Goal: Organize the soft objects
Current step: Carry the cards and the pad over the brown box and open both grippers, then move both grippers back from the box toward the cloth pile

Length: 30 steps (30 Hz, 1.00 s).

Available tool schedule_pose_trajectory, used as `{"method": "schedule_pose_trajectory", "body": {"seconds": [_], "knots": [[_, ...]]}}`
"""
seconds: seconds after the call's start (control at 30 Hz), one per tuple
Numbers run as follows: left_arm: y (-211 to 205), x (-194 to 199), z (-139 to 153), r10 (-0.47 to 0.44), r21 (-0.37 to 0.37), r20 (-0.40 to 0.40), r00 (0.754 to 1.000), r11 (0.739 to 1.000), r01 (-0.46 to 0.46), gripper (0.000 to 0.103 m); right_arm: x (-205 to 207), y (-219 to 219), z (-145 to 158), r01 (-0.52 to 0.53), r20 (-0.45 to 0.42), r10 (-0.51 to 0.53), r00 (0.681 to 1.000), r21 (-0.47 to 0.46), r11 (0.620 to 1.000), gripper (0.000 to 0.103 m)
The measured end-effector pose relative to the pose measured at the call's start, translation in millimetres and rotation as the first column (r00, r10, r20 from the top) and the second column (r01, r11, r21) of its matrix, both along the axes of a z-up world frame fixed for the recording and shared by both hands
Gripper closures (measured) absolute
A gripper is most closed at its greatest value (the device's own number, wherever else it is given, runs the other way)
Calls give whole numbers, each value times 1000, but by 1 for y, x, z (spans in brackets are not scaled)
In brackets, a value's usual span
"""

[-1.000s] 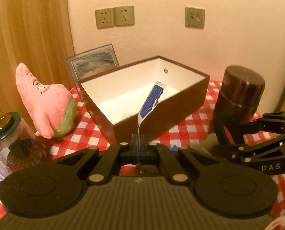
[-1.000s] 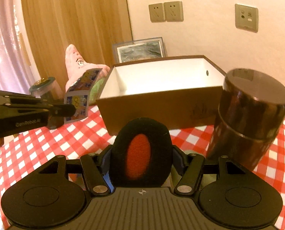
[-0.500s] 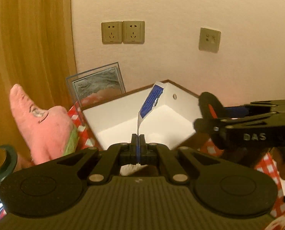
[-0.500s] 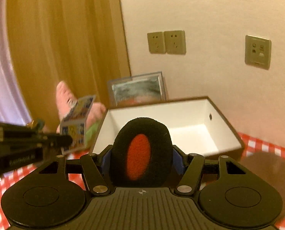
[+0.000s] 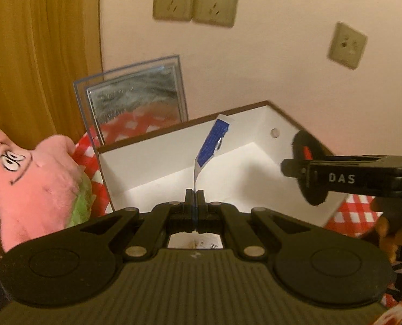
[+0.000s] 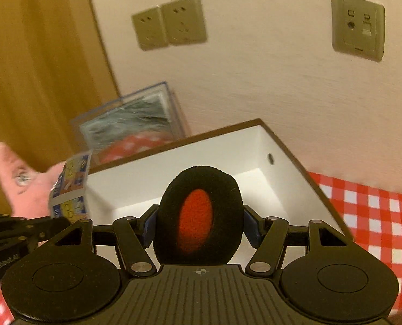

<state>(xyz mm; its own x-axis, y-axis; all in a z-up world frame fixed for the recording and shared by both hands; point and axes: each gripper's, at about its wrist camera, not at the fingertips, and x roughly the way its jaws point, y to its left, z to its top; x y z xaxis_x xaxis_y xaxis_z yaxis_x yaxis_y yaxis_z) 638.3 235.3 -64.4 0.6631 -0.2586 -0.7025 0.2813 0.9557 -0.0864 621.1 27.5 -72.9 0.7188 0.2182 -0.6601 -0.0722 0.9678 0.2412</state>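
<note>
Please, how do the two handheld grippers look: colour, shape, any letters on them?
Both the left gripper and the right gripper are black, with ribbed bodies, two round discs, and linkage arms with silver rivets. The right one's side reads "DAS"; its jaws have blue pads.

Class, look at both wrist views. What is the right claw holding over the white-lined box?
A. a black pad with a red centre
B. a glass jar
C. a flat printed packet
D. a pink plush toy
A: the right claw clamps the black pad with a red centre above the box.
</note>
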Motion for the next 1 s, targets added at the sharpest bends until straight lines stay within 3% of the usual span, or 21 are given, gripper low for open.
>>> {"method": "schedule_pose_trajectory", "body": {"seconds": [0.1,0.2,0.27,0.3,0.4,0.7,1.0], "knots": [[-2,16,-13,12,23,-25,1000,1000,-11,102,16,-4,-12,26,-36,-27,999,-10,1000,40],[-3,27,-20,36,30,-41,999,999,-35,93,24,-4,-20,53,-51,-53,997,-17,998,39],[-3,31,-22,37,26,-42,998,999,-36,72,30,-6,-23,70,-60,-70,996,-5,998,35],[-3,33,-22,40,28,-38,998,999,-39,69,33,-6,-24,77,-59,-77,995,0,997,32],[-2,32,-21,39,25,-34,999,999,-38,68,35,-8,-24,93,-51,-93,994,8,996,24],[2,10,-10,30,16,-33,999,999,-29,68,13,1,-11,63,-11,-63,998,-12,998,23],[9,-35,23,22,11,21,1000,1000,-22,68,-44,18,31,-11,117,9,993,22,1000,23]]}}
